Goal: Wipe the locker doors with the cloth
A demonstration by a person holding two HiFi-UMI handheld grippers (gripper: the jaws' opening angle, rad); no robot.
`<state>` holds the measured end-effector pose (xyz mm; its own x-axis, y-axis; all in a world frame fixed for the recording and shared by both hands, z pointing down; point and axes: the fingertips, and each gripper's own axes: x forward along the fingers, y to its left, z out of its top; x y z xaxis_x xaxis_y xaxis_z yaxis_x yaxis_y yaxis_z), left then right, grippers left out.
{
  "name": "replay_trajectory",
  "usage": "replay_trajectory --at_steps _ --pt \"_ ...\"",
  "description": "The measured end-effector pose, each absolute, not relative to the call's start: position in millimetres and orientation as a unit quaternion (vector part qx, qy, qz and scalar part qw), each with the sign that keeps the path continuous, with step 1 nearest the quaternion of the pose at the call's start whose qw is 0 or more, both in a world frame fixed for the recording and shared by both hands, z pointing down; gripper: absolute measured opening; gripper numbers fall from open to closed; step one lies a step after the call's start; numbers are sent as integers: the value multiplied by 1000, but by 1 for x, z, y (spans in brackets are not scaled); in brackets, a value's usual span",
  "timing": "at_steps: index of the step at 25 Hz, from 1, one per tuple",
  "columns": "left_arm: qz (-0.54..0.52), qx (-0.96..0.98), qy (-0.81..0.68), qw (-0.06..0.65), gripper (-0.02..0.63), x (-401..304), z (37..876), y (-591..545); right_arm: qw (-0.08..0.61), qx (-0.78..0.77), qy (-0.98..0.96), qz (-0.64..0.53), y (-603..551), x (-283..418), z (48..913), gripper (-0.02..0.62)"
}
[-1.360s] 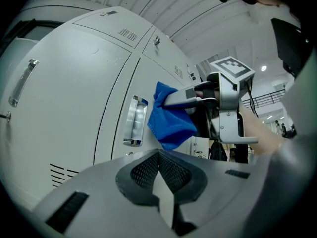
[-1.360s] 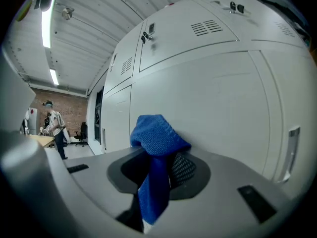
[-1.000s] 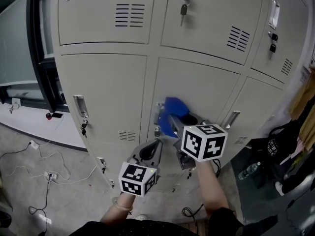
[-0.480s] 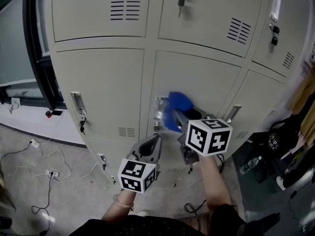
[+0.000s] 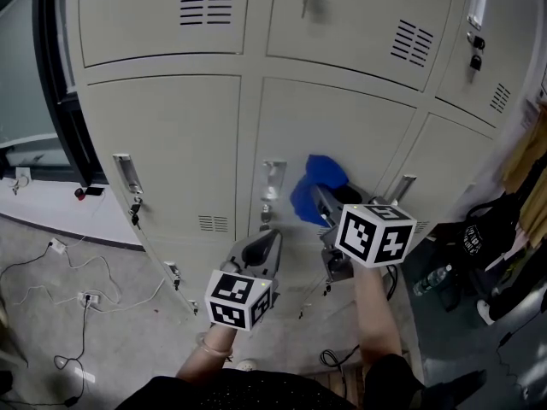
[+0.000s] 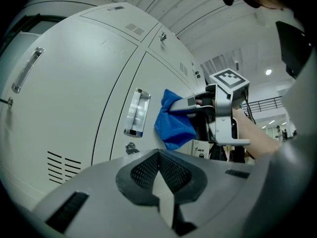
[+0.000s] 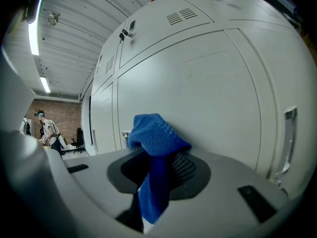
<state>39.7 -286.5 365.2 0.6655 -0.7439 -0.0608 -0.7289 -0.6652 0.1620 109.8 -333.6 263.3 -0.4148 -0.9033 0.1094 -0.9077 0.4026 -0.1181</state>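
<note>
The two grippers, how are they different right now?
The right gripper is shut on a blue cloth, while the left gripper is shut with nothing between its jaws. The right gripper holds the cloth up against the middle locker door; the left gripper sits lower and back from that door, touching nothing. Both are hand-held and aim at that door.

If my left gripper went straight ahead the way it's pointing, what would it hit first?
The left gripper would likely meet the middle locker door first, between its handle and the blue cloth in the right gripper. Nothing shows in between, though depth is unclear.
</note>
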Motion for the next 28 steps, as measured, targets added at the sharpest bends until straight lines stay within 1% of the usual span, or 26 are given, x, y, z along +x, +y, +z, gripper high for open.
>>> replay_trajectory --at_steps 14,28 --pt "-56 915 -393 66 6 52 368 -286 -20 575 -812 100 -329 171 262 100" --pt "-47 924 -375 65 6 67 371 -283 -32 614 -782 105 -325 226 262 100"
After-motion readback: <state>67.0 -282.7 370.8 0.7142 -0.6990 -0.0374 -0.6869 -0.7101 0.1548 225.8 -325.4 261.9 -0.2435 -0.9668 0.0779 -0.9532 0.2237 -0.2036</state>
